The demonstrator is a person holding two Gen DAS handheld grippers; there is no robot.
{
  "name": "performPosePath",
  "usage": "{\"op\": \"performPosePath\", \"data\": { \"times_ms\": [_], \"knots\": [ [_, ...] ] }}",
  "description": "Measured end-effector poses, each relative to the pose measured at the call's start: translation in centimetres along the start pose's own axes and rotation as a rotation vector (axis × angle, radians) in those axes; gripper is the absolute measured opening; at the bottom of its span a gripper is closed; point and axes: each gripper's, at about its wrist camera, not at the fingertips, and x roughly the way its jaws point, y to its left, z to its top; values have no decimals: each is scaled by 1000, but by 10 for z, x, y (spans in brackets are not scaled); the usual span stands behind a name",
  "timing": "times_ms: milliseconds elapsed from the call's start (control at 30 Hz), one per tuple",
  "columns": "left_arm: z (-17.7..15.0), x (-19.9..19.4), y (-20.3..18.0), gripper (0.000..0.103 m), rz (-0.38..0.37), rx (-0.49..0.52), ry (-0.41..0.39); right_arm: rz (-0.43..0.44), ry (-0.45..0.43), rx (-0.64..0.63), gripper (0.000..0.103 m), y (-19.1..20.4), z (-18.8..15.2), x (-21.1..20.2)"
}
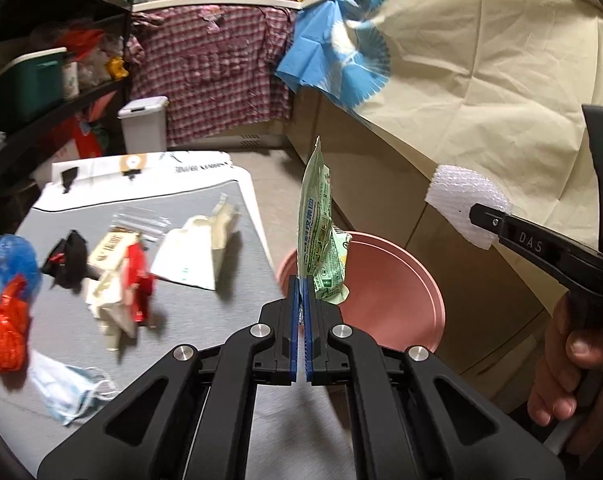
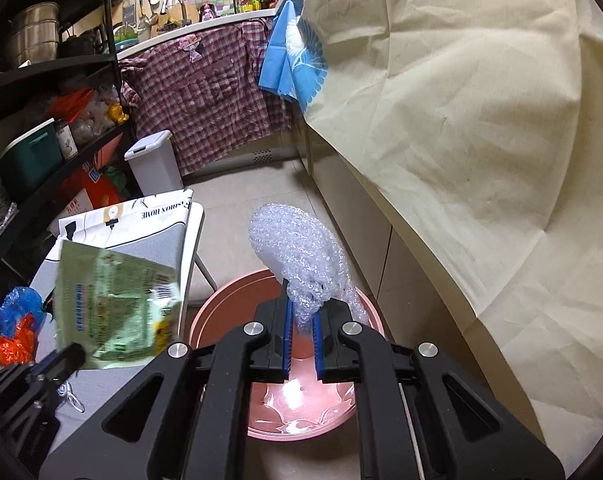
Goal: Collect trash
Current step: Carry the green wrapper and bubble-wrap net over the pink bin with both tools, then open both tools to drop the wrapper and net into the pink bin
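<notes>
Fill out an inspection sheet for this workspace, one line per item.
Surface: grey table, littered.
Job's things: green wrapper; bubble wrap; pink bucket on the floor, nothing seen inside.
Clutter: face mask, red and blue bags, white packaging.
Grippers: left tool shut on wrapper; right tool shut on bubble wrap.
Cables: nothing seen.
Surroundings: white bin, plaid cloth, cream sheet.

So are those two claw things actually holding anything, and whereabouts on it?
Yes. The left gripper pinches a green wrapper at its bottom edge; the right gripper clamps a wad of bubble wrap by its lower end.
</notes>
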Motion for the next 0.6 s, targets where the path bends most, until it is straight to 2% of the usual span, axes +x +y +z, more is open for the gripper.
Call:
{"op": "performPosePath", "data": {
  "times_ms": [200,600],
  "knots": [
    [-2,23,-12,2,-19,6,31,0,21,-6,9,3,2,13],
    [-5,51,-7,2,-24,-16,74,-5,55,-20,9,5,1,31]
  ]
}}
